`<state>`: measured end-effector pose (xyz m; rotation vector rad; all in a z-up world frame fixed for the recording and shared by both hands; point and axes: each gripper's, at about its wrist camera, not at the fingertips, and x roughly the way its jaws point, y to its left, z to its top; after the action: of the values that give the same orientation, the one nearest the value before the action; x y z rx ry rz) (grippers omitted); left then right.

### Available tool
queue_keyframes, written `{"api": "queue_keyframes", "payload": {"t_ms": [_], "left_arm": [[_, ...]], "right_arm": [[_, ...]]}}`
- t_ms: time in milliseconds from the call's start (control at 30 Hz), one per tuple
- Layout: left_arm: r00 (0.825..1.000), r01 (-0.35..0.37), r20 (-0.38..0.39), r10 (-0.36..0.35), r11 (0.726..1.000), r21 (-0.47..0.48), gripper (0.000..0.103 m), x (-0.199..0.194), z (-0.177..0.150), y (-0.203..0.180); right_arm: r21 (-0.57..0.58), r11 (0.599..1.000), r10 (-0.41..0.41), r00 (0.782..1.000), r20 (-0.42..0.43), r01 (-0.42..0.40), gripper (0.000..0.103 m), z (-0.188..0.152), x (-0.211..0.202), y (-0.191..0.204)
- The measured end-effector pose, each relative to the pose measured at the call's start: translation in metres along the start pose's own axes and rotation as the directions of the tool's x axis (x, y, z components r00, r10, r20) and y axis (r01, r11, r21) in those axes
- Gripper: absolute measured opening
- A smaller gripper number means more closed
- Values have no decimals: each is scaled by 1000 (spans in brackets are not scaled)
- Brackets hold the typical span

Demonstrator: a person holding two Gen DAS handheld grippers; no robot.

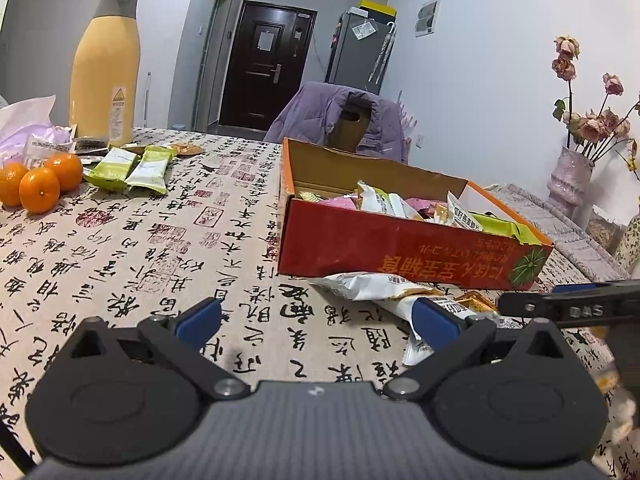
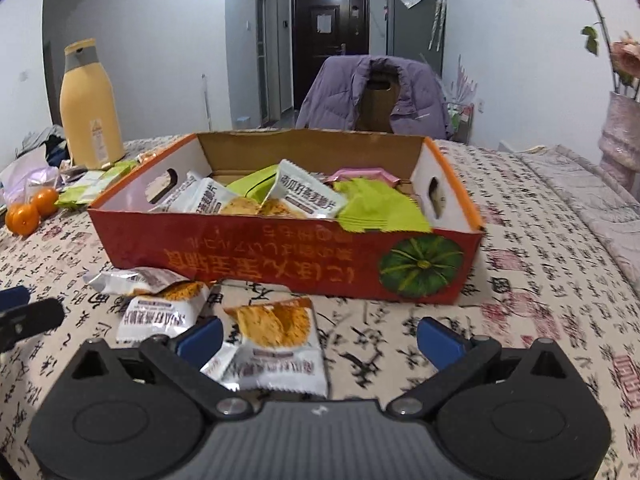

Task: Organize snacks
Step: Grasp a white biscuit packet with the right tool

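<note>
A red cardboard box (image 2: 280, 260) with orange rims stands on the table and holds several snack packets. It also shows in the left wrist view (image 1: 384, 252). Three white-and-orange snack packets lie in front of it: one (image 2: 276, 344) between my right gripper's fingers, one (image 2: 164, 316) to its left, one (image 2: 136, 280) by the box. My right gripper (image 2: 320, 342) is open, low over the nearest packet. My left gripper (image 1: 316, 320) is open and empty above the cloth, with packets (image 1: 384, 286) beside its right finger. Two green packets (image 1: 128, 168) lie far left.
A tall yellow bottle (image 1: 105, 68) stands at the back left, with three oranges (image 1: 38, 180) and a plastic bag (image 1: 24, 124) nearby. A chair with a purple jacket (image 2: 372, 96) is behind the table. A vase of flowers (image 1: 570, 176) stands at right.
</note>
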<state>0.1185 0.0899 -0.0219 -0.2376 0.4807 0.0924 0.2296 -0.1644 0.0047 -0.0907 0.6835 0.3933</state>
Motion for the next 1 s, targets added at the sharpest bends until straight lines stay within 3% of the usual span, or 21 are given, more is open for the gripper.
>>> {"api": "queue_keyframes", "payload": {"t_ms": [100, 267, 333, 400, 433, 600, 1000], "left_arm": [[1000, 0, -6, 0, 1000, -5, 103, 1, 0, 1], [1000, 2, -16, -2, 1000, -8, 103, 3, 0, 1], [1000, 3, -15, -3, 1000, -10, 103, 3, 0, 2], [1000, 3, -16, -3, 1000, -12, 103, 3, 0, 2], [1000, 3, -17, -3, 1000, -12, 103, 3, 0, 2], [1000, -1, -23, 1, 1000, -13, 103, 4, 0, 2], [999, -8, -48, 8, 1000, 4, 103, 9, 0, 0]], "right_arm": [[-4, 1000, 1, 999, -36, -1, 97, 5, 15, 5], [-16, 1000, 9, 997, -83, -10, 73, 1, 30, 12], [-8, 1000, 17, 996, -84, -18, 71, -1, 30, 11], [-7, 1000, 20, 997, -79, -21, 63, -2, 29, 10], [-12, 1000, 19, 997, -74, -20, 49, -2, 28, 11], [-25, 999, 21, 998, -64, -23, 40, -4, 23, 10], [20, 999, 26, 998, 64, -28, 39, -19, -17, -3]]}}
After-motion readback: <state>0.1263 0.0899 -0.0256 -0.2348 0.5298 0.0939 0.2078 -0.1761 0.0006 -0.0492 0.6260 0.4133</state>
